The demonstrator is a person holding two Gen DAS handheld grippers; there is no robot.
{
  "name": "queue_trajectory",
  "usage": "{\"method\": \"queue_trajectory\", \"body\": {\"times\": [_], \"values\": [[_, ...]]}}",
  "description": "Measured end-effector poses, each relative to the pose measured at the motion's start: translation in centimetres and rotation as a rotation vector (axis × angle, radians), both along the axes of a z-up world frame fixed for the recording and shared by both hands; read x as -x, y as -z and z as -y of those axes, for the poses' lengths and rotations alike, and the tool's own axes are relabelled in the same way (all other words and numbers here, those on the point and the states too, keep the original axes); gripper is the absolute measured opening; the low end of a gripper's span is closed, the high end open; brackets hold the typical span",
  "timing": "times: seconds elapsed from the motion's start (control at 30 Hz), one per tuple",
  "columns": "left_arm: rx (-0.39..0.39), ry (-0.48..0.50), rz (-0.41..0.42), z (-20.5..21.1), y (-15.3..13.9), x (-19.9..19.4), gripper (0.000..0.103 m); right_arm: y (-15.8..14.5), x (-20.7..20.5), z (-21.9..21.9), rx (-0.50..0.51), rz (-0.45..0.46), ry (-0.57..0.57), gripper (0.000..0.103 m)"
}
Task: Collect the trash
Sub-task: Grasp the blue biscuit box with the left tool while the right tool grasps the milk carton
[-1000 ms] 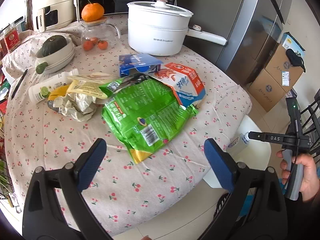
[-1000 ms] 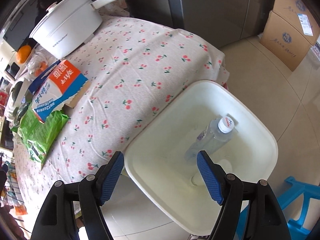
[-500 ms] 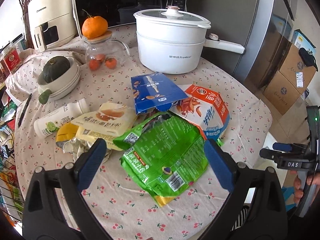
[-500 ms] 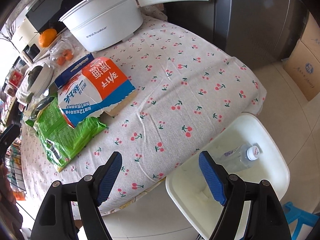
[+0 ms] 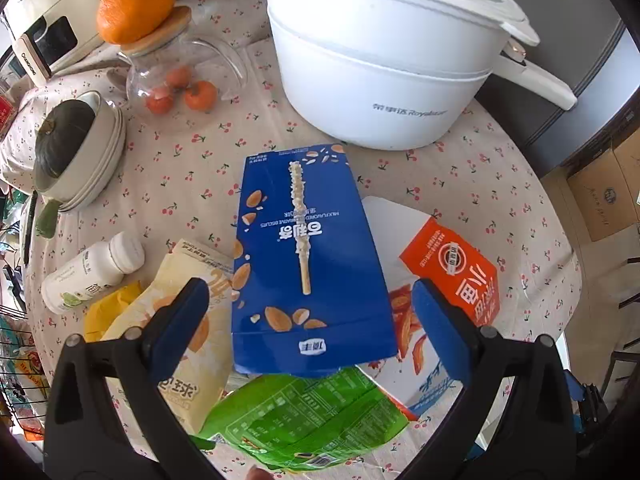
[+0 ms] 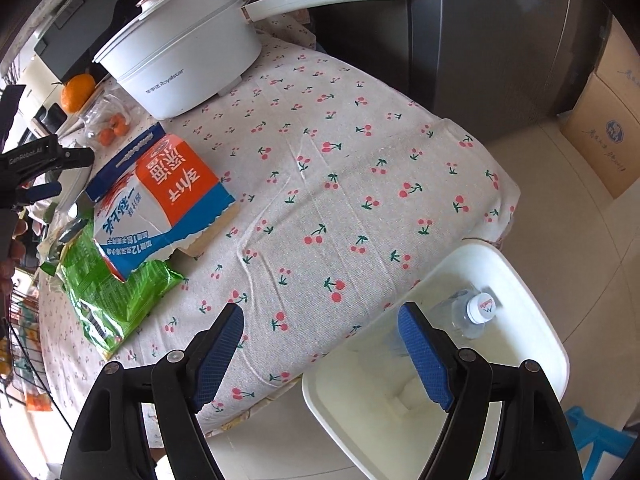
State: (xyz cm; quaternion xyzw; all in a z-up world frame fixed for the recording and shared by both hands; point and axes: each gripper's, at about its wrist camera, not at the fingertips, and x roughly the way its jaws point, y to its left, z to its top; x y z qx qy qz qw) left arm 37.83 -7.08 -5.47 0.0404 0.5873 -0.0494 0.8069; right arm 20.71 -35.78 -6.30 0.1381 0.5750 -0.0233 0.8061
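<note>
Trash lies in a loose heap on the near part of the cherry-print bench (image 5: 472,168). On top is a blue biscuit box (image 5: 308,256), flat, its near end lapping over a green snack bag (image 5: 304,416) and its right edge over an orange, white and blue carton (image 5: 452,276). To the left of the box lie a cream snack packet (image 5: 180,344) and, just beyond it, a small white bottle (image 5: 94,272) on its side with a yellow wrapper (image 5: 108,312) beside it.

The left tool (image 5: 308,328) hovers over the near end of the blue box with its blue-padded fingers (image 5: 178,328) spread wide to either side, holding nothing. Whether the pads touch the packaging below cannot be told.

The right tool (image 6: 320,356) is likewise spread apart and empty, poised above the near right edge of the bench, one finger over the cloth and the other over a white bin (image 6: 532,332) that stands on the floor just beside the bench. A clear water bottle (image 6: 468,316) with a white cap lies inside the bin.

Farther back on the bench stand a white lidded pot (image 5: 384,68) with a long handle, a glass jar (image 5: 176,76) of small orange fruits with an orange (image 5: 136,8) on its wooden lid, and, at far left, stacked bowls (image 5: 100,160) holding a dark green squash (image 5: 64,136).
</note>
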Motion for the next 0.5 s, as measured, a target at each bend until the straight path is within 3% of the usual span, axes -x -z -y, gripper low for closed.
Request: {"method": "queue_trajectory", "body": {"times": [0.27, 0.33, 0.4, 0.5], "values": [[0.006, -0.057, -0.145, 0.1, 3.6, -2.7, 0.101, 0.8, -1.0, 0.3, 0.001, -0.022, -0.012, 0.081], [0.015, -0.070, -0.142, -0.2, 3.7, -2.7, 0.101, 0.8, -1.2, 0.1, -0.003, -0.021, -0.013, 0.081], [0.050, -0.077, -0.134, -0.6, 3.6, -2.4, 0.092, 0.6, -1.4, -0.3, -0.002, -0.015, -0.018, 0.081], [0.093, -0.066, -0.097, -1.3, 3.0, -1.6, 0.091, 0.1, -1.8, -1.3, 0.008, -0.001, -0.034, 0.081]]}}
